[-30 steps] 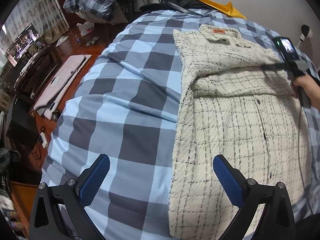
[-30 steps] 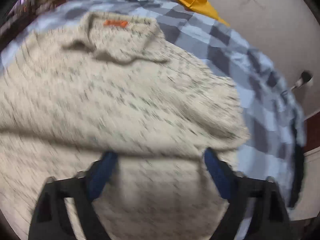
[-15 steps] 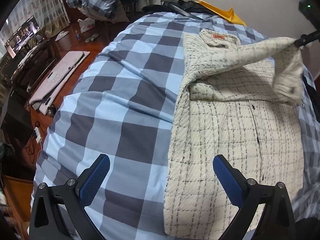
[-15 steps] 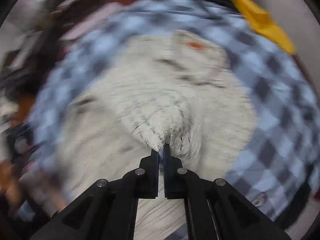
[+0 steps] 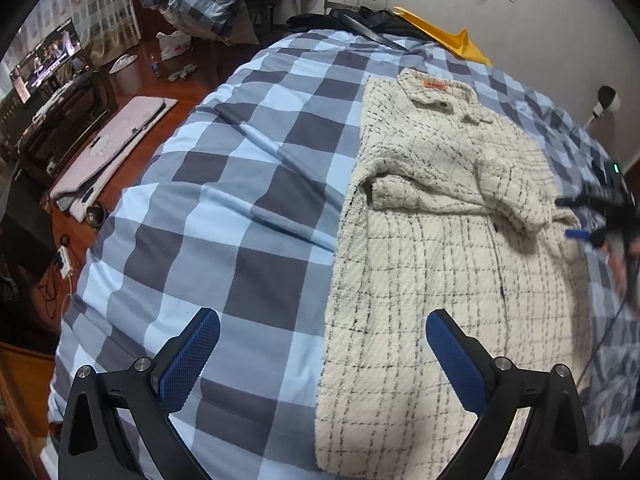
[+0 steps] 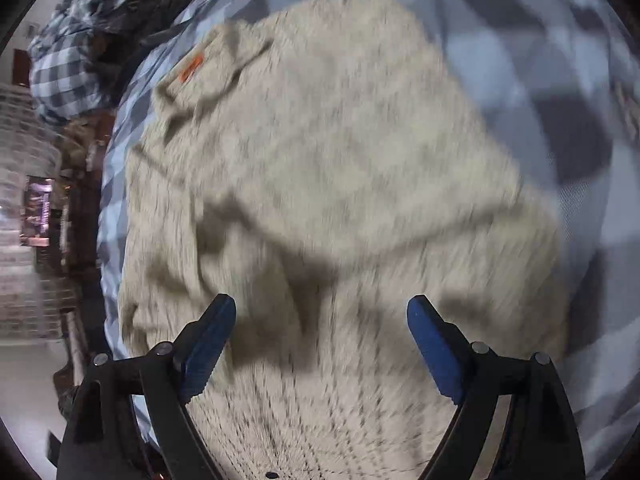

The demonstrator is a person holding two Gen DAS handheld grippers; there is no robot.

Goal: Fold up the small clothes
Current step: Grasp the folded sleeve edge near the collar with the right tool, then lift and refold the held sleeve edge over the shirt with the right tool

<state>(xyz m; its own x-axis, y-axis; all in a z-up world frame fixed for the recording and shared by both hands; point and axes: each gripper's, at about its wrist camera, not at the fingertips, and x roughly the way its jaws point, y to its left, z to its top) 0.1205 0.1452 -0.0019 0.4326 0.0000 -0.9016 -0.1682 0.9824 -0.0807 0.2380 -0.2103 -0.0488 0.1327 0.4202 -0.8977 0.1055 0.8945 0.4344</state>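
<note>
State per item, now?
Jacket: flat on the bed, both sleeves folded across the chest.
Left tool: open, empty, above the jacket's edge.
Right tool: opening, nothing between the pads, over the jacket.
TV: on.

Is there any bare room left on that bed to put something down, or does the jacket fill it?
Plenty: the checked bedspread lies bare from the cream jacket's left edge to the bed's floor-side edge. A narrower strip shows past its collar, before the dark clothes and yellow item. The far side is crowded by the right gripper, whose jaws are opening over the jacket.
</note>
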